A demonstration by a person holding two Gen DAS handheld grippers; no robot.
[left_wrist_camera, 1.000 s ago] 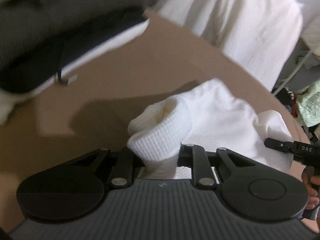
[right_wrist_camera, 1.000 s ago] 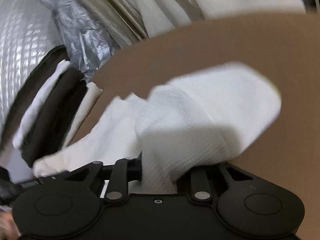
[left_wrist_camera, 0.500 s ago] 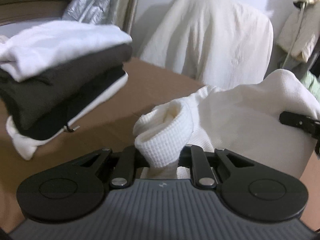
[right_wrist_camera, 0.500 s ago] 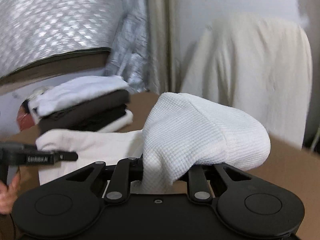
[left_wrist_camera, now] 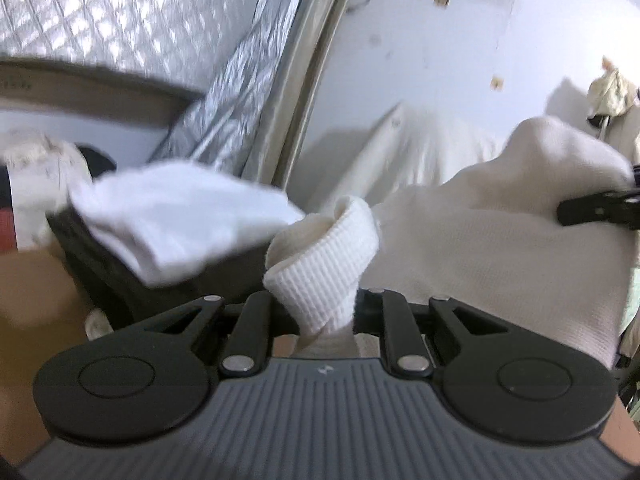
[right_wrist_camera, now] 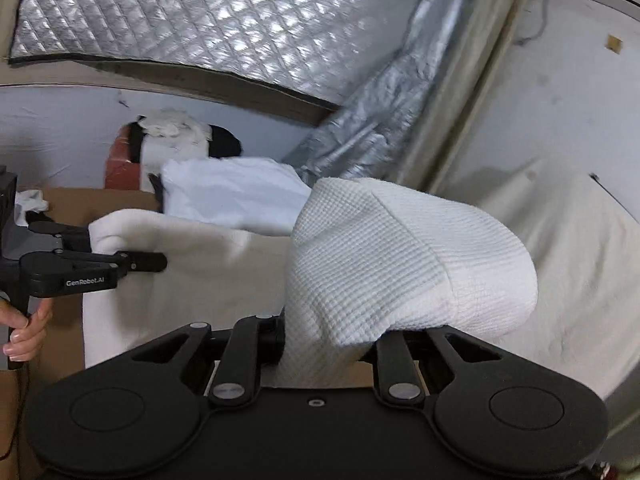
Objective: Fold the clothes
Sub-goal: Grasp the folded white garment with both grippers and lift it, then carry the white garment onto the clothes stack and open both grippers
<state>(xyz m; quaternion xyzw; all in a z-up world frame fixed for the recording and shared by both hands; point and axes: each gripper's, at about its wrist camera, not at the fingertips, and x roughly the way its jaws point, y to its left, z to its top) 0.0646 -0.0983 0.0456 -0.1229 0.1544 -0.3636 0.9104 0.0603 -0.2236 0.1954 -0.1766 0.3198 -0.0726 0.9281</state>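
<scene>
White garment [right_wrist_camera: 400, 264] now lifted off the brown table, both views tilted up, folded stack [left_wrist_camera: 172, 216] at mid-left, quilted foil upper left.

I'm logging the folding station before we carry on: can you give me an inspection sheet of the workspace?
Surface: brown cardboard top, mostly hidden by cloth.
Job's things: white waffle-knit garment lifted between both claws; folded stack, white on dark, behind it.
Clutter: red box with crumpled white cloth on top, against the wall.
Grippers: left claw shut on a bunched edge of the garment; right claw shut on another part of it.
Cables: thin dark cord below the person's hand.
Surroundings: quilted silver sheet, white wall, cream cloth-draped shape.
</scene>
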